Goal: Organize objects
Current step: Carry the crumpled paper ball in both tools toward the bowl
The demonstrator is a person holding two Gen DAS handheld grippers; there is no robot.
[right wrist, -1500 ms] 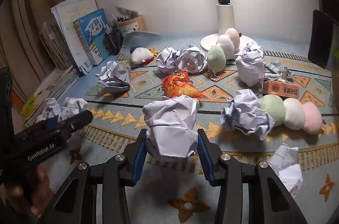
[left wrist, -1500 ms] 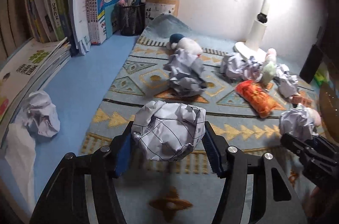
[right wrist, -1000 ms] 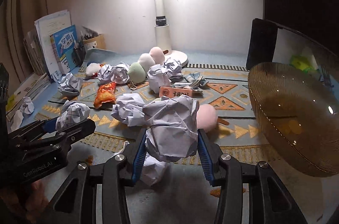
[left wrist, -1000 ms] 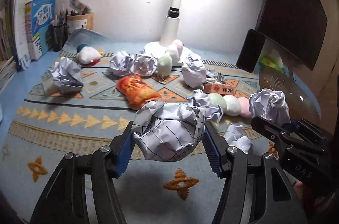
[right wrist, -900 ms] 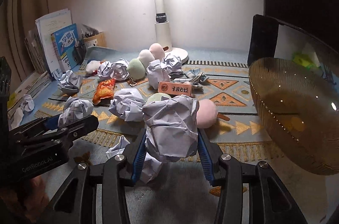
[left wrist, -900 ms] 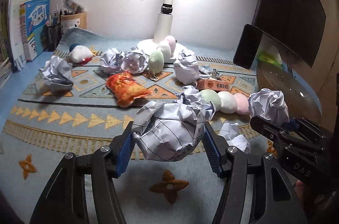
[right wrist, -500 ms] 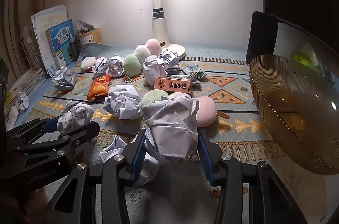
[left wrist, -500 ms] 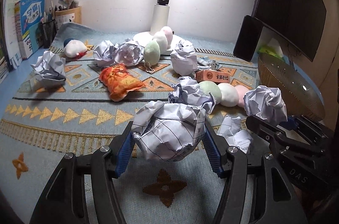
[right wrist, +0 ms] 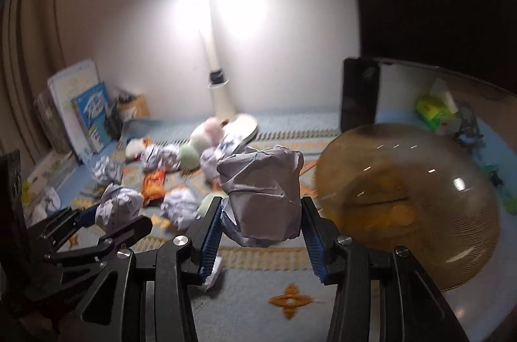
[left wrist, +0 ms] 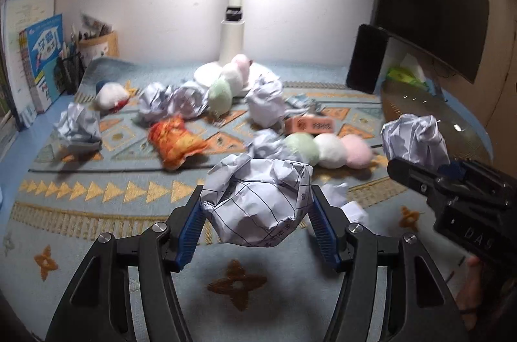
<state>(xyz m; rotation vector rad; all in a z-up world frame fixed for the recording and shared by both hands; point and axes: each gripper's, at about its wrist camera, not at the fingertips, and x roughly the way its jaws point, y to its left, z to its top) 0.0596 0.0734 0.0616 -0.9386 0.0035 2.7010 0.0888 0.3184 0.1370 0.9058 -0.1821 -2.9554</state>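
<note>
My left gripper point(left wrist: 257, 224) has its jaws closed on a gridded paper ball point(left wrist: 258, 203), lifted over bare rug point(left wrist: 97, 203); my right gripper point(right wrist: 261, 232) clamps a plain paper ball point(right wrist: 261, 196) just left of the amber bowl point(right wrist: 452, 212). Beyond lie crumpled paper balls point(left wrist: 266, 102), plush dumplings point(left wrist: 328, 146) and an orange snack bag point(left wrist: 173, 141), crowding the desk's middle up to the lamp base point(left wrist: 232, 51) and the wall.

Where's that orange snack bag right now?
In the left wrist view, the orange snack bag lies on the rug, left of centre, between crumpled paper balls.
</note>
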